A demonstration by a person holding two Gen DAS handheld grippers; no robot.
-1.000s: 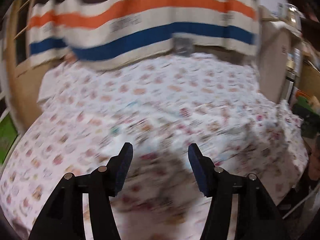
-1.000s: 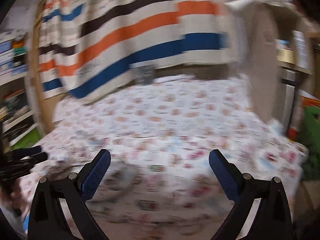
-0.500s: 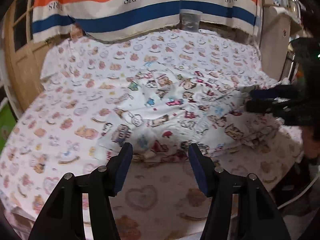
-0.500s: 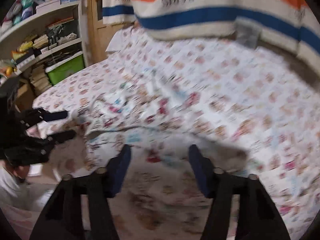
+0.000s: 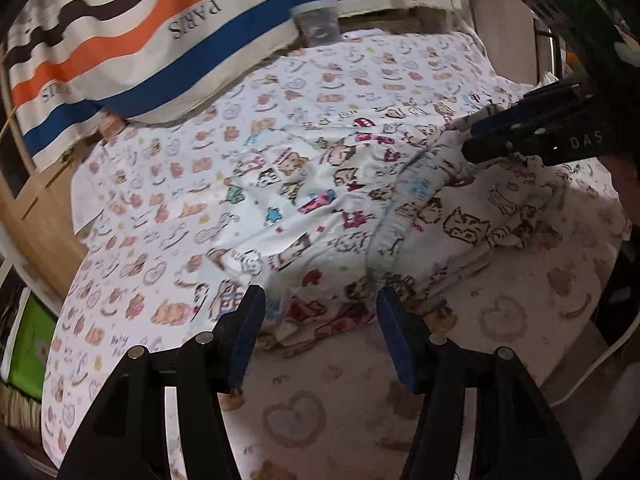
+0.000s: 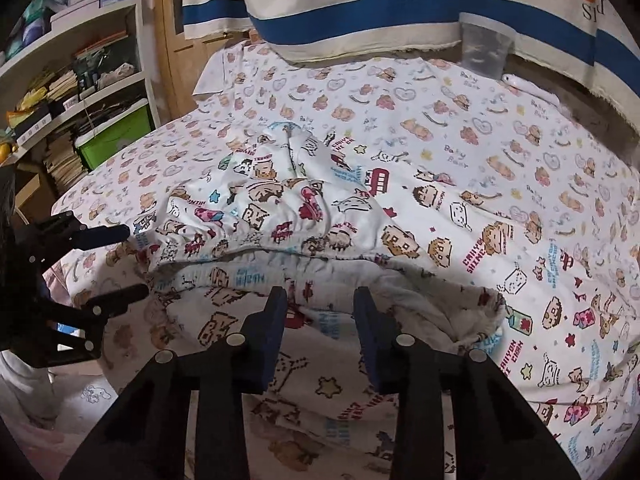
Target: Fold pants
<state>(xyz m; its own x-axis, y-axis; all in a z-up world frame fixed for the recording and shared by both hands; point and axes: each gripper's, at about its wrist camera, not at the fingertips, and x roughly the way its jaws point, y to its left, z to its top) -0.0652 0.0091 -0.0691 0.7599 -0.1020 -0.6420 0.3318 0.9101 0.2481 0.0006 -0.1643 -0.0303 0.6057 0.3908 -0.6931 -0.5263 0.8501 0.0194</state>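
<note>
White pants with pixel cartoon prints [image 5: 328, 200] lie rumpled on the bed; in the right wrist view the pants [image 6: 320, 216] show their elastic waistband facing me. My left gripper [image 5: 318, 312] is open, its tips at the near edge of the pants, touching nothing. My right gripper [image 6: 320, 312] is open with a narrower gap, its tips over the waistband opening. The right gripper also shows in the left wrist view [image 5: 500, 136] at the pants' right side. The left gripper shows in the right wrist view [image 6: 116, 264] at the pants' left end.
A bear-print sheet [image 5: 160, 184] covers the bed. A striped "PARIS" cloth [image 6: 360, 4] hangs behind it. A clear plastic container [image 6: 486, 50] stands at the bed's far edge. Shelves with books and a green bin [image 6: 116, 136] stand left. A wooden door [image 5: 32, 200] is left.
Both grippers have moved in closer to the pants and lower. The right gripper's jaws have narrowed over the waistband. The left gripper stays open.
</note>
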